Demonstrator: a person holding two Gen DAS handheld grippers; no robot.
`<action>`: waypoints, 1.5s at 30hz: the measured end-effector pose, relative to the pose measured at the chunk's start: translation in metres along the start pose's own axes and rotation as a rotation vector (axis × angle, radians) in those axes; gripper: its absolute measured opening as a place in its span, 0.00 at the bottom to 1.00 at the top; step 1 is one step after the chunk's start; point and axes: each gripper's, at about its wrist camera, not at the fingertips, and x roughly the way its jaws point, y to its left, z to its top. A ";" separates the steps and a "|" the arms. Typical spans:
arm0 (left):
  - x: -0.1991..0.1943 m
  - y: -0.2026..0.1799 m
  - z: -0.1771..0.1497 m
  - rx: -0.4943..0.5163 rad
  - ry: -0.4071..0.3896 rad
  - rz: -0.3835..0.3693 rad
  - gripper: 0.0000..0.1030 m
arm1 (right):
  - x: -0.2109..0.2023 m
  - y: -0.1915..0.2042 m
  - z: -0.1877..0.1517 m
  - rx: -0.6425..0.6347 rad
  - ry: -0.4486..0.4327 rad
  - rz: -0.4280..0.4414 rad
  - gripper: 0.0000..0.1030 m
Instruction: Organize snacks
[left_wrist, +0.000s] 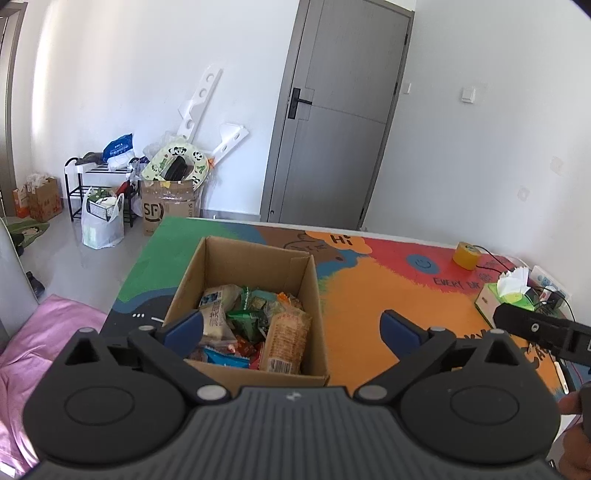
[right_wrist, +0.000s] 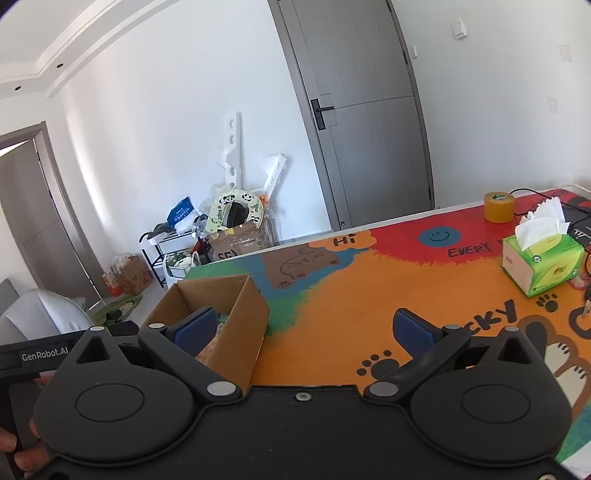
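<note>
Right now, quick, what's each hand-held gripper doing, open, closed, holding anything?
Left hand-held gripper: open, empty, above the brown cardboard box of snack packets.
Right hand-held gripper: open, empty.

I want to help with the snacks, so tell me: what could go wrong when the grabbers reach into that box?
The cardboard box sits near the table's left edge, so a push could tip it off. The snack packets lie piled and overlapping, so the open left gripper might pinch two at once. The right gripper is close by and might bump it.

White walls (left_wrist: 147, 74), grey door (left_wrist: 332, 110), bright rm.
</note>
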 end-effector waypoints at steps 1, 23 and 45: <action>-0.001 -0.002 0.000 0.002 0.007 0.000 0.99 | -0.003 -0.001 0.000 0.001 -0.001 -0.003 1.00; -0.059 -0.027 -0.014 0.139 -0.006 -0.008 1.00 | -0.068 -0.009 -0.014 0.006 0.026 -0.072 1.00; -0.075 -0.022 -0.027 0.148 -0.018 0.014 1.00 | -0.079 0.016 -0.025 -0.039 0.100 0.008 1.00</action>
